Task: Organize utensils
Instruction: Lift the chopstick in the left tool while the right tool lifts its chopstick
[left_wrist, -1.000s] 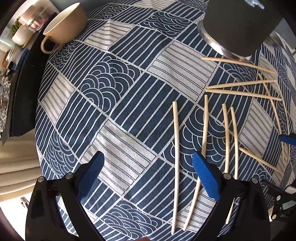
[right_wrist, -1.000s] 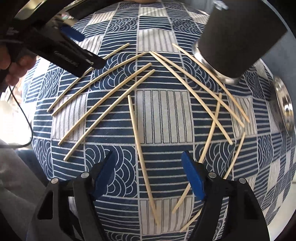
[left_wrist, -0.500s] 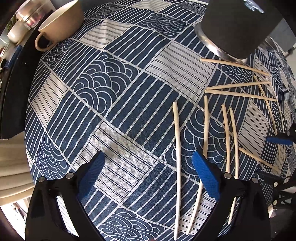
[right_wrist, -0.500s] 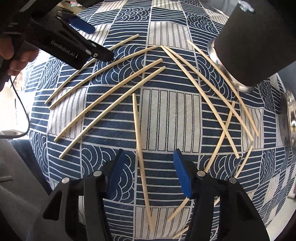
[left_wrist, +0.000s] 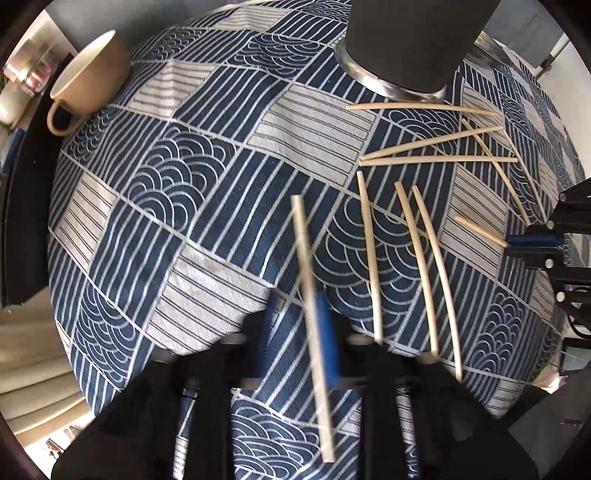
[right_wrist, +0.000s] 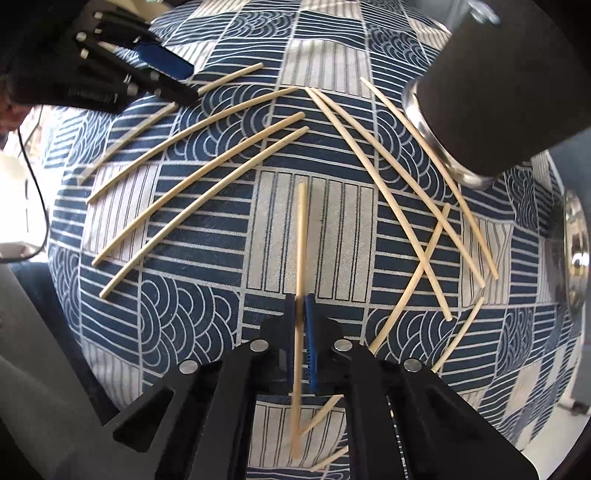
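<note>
Several pale wooden chopsticks lie scattered on a blue and white patterned tablecloth (left_wrist: 184, 206). My left gripper (left_wrist: 301, 332) is closing around one chopstick (left_wrist: 308, 266); the picture is blurred by motion and a narrow gap still shows at its left pad. My right gripper (right_wrist: 301, 321) is shut on another chopstick (right_wrist: 301, 236), which points straight ahead between the blue pads. A dark cylindrical holder with a metal base (left_wrist: 410, 48) stands at the back; it also shows in the right wrist view (right_wrist: 498, 92). The left gripper shows in the right wrist view (right_wrist: 110, 74), the right in the left wrist view (left_wrist: 546, 243).
A tan cup (left_wrist: 88, 81) stands at the far left of the table. A metal lid (right_wrist: 576, 254) sits at the right edge. Three chopsticks (left_wrist: 406, 258) lie side by side right of my left gripper. Crossed chopsticks (right_wrist: 424, 221) lie near the holder.
Both grippers went from wide open to closing on a chopstick each. The right one has shut on its chopstick. The left view is blurred from movement.
</note>
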